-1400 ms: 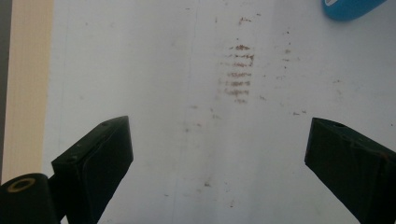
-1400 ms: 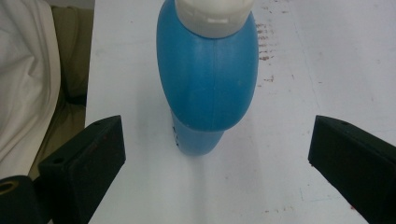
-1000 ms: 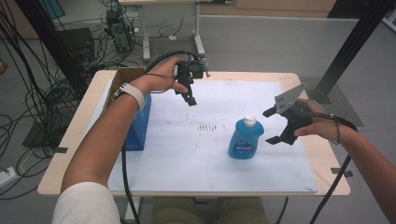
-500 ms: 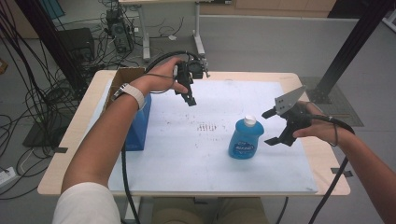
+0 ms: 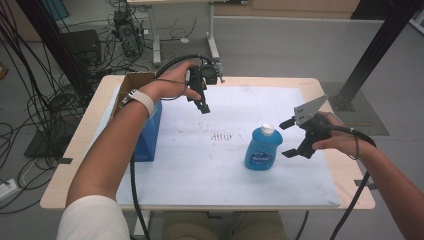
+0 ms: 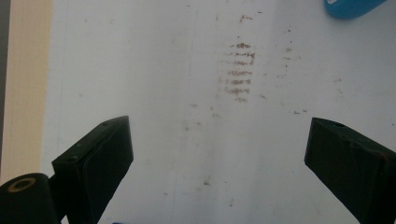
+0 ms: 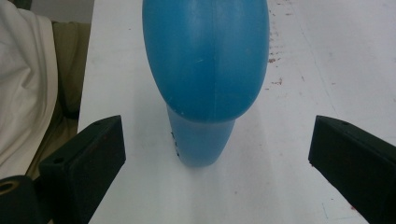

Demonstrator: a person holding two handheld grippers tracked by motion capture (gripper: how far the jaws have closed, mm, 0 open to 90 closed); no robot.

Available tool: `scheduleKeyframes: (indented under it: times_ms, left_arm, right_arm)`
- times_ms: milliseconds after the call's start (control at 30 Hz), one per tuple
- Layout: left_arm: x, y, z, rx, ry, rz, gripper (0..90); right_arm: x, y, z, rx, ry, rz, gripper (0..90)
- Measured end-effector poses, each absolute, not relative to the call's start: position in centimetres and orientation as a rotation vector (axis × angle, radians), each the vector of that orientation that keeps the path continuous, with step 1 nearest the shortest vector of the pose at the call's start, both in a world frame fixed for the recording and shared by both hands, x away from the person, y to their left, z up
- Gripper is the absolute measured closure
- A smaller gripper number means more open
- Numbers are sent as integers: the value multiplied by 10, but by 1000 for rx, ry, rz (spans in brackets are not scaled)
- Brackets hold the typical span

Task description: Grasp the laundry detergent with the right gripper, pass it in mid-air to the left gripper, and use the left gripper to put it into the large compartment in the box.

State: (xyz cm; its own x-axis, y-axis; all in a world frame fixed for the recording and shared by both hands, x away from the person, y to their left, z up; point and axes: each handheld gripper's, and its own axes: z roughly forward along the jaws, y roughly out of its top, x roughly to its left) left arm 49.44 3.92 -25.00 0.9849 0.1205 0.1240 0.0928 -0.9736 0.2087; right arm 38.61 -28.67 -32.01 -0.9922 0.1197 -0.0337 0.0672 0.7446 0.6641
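1. Against the frames from a second ago, almost nothing is found changed: the blue bottle is seen standing upright at the same spot on the white mat, right of centre, white cap up.
2. The right gripper is held just beside the bottle, on its right, at much the same place as before; its jaws are spread wide and the bottle is framed between them in the right gripper view, untouched by either pad.
3. The left gripper is kept raised over the far part of the mat, well apart from the bottle, jaws wide and empty; bare mat with brown smudges is seen below them.
4. Reading: the approach is judged paused, with the grasp not yet made. A short advance and a closing of the right jaws would be needed.
5. Edges: the bottle is set near the mat's right half but clear of the table edge. Open mat is left in front and to the left.
6. A blue box is noted at the left edge, well apart.
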Motion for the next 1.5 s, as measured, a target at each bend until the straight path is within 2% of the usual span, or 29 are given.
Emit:
scheduleKeyframes:
  times_ms: [1500]
  left_arm:
    - [495,39,-253,2928,177,194,83]
  right_arm:
    - [391,-283,-345,152,2830,1280,36]
